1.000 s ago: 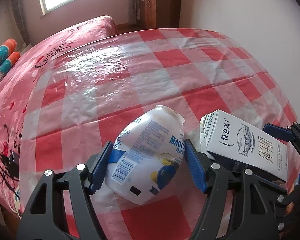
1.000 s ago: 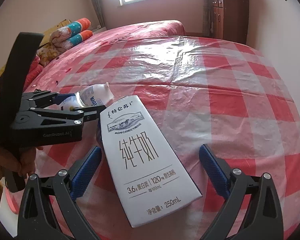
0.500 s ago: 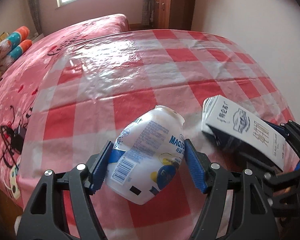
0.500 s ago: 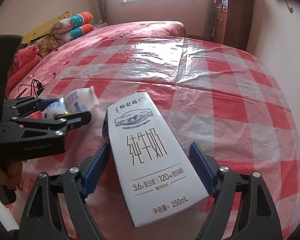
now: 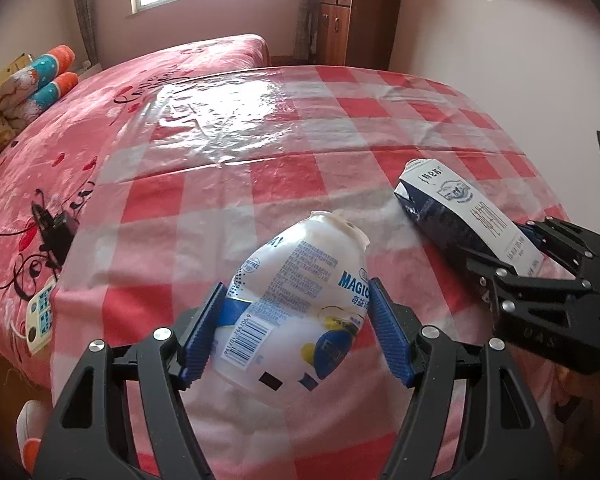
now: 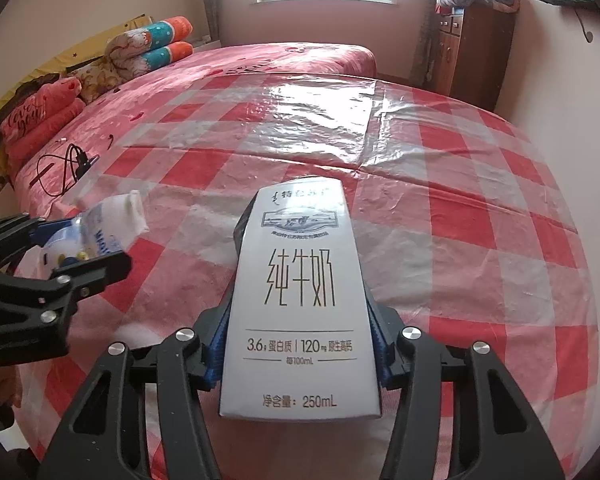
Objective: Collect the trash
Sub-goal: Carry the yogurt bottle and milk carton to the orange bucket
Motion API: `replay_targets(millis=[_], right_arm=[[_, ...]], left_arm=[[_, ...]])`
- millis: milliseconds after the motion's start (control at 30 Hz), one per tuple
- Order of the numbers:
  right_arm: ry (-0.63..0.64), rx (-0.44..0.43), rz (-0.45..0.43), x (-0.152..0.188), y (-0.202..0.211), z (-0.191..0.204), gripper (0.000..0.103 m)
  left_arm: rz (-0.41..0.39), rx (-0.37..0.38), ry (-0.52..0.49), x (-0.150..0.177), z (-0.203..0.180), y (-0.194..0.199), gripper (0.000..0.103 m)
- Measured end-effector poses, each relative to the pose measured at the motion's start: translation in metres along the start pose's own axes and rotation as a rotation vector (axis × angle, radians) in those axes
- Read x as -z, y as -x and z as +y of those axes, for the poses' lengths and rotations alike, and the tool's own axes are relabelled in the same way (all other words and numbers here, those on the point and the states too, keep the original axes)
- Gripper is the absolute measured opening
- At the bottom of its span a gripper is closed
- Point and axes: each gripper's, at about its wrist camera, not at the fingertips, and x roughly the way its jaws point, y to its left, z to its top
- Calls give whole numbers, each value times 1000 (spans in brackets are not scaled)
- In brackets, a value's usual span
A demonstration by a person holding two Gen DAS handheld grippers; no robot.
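Observation:
My left gripper (image 5: 296, 332) is shut on a white plastic yogurt bottle (image 5: 296, 292) with a blue label, held above the red-checked table cover (image 5: 284, 168). My right gripper (image 6: 298, 344) is shut on a white and navy milk carton (image 6: 300, 296), lifted off the cover. The carton (image 5: 464, 216) and right gripper (image 5: 548, 280) also show at the right of the left wrist view. The bottle (image 6: 104, 228) and left gripper (image 6: 40, 276) show at the left of the right wrist view.
A pink bed (image 6: 260, 60) lies beyond the table, with rolled blankets (image 6: 152, 40) and a charger cable (image 6: 68, 160) on it. A brown wooden cabinet (image 6: 472, 44) stands at the back right by the wall. A remote (image 5: 40, 316) lies at the left edge.
My right gripper has closed on the milk carton and lifted it. Both grippers have pulled back and up from the table; the left still holds the bottle.

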Motion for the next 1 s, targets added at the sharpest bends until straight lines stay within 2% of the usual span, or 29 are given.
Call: replay_targets(millis=[267,700,1000], right_arm=[[12,2,-18,7,8,8,55],[3,25,-56,18,31,17,55],[4,5,-34,31,45,31,55]], left_arm=[[-41,-18,14,17,8,24,71],[-38,-44,16,50,21,43,71],[-48,-58,3,74,30,59,71]])
